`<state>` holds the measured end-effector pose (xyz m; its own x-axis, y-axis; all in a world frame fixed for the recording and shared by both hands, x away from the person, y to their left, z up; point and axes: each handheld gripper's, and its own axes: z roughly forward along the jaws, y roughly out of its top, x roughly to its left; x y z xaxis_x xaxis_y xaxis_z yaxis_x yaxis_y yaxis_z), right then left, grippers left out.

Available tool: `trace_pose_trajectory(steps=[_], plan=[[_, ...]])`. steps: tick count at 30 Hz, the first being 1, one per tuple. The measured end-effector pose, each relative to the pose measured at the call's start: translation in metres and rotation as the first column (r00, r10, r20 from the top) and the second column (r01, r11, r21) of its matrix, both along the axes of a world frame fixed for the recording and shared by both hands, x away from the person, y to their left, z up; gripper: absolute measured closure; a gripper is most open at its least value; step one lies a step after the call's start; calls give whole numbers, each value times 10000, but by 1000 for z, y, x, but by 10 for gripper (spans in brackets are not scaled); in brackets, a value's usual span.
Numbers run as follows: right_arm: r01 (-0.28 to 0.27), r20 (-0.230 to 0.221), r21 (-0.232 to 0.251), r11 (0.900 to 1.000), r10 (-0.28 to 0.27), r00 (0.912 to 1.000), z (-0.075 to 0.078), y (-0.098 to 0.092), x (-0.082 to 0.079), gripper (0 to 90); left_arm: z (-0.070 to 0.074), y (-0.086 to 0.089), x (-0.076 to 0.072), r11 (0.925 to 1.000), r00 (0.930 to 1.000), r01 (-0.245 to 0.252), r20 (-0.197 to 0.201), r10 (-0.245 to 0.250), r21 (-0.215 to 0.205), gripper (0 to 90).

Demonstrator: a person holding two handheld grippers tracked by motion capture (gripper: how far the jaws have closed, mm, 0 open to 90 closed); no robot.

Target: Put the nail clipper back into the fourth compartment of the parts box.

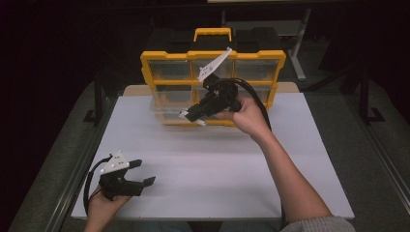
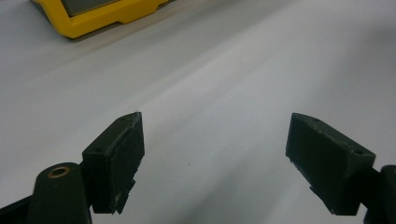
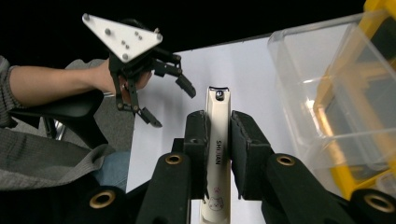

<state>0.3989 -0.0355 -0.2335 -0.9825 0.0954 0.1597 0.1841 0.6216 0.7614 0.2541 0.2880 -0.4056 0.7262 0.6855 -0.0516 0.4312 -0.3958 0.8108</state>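
A cream nail clipper (image 3: 218,140) with a small cat print stands clamped between the pads of my right gripper (image 3: 218,126). In the high view that gripper (image 1: 191,116) hangs in the air in front of a yellow drawer organizer (image 1: 212,55), beside a clear drawer (image 1: 167,108) that sticks out of its lower left. The same clear drawer (image 3: 317,93) shows at the right of the right gripper view. My left gripper (image 1: 142,173) rests low at the table's near left, open, with nothing between its pads (image 2: 119,149).
The white table top (image 1: 217,164) spreads between the two hands. A corner of the yellow organizer (image 2: 93,18) lies far ahead of the left jaws. The left gripper (image 3: 170,105) and its forearm appear beyond the clipper. Dark floor and table legs surround the table.
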Motion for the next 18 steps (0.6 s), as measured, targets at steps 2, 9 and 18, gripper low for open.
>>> trace_pose_trajectory(steps=[2,9,18], plan=[[28,46,-8,10000,-28,10000,5,1,2,760,0,0,0,10000,10000,10,11,-10,13,193],[179,179,-61,9998,-177,9997,18,6,11,760,1,1,0,10000,10000,1,34,-2,22,193],[474,181,-246,9986,-469,9987,26,10,23,760,2,2,0,9998,10000,37,54,-38,174,193]])
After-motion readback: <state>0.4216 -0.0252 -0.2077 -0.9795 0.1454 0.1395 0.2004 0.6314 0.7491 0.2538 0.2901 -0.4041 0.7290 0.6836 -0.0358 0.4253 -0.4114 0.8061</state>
